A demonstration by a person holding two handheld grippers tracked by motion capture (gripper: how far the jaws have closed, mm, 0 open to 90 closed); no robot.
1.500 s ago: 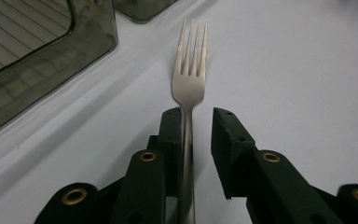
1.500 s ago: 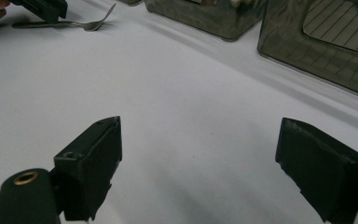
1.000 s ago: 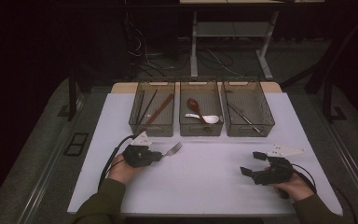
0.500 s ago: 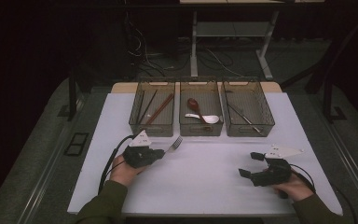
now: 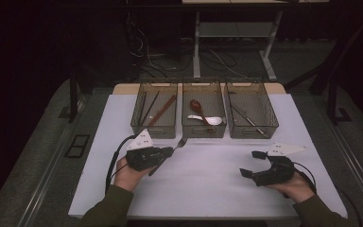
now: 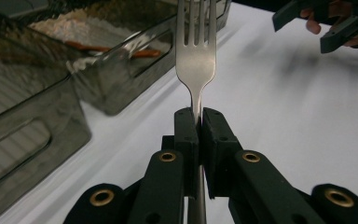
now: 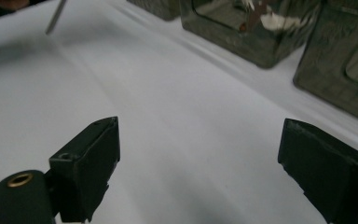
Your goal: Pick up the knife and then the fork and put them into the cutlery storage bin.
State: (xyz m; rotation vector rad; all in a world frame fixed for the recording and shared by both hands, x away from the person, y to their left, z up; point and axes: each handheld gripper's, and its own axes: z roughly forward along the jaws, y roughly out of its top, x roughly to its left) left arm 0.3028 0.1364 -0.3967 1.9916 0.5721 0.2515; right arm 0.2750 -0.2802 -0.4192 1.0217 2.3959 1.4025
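On the white table point(image 5: 198, 189), with three bins point(image 5: 203, 116) across mid-frame, we judge the fork point(image 6: 196, 60), clamped by its neck in the left gripper point(image 6: 199, 122) at centre-left, should go in tines-first and level, the right gripper point(image 7: 200, 172) spread empty; no writing is readable.

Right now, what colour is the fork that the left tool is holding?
Shiny silver metal. The fork shows best in the left gripper view, clamped in the left tool.
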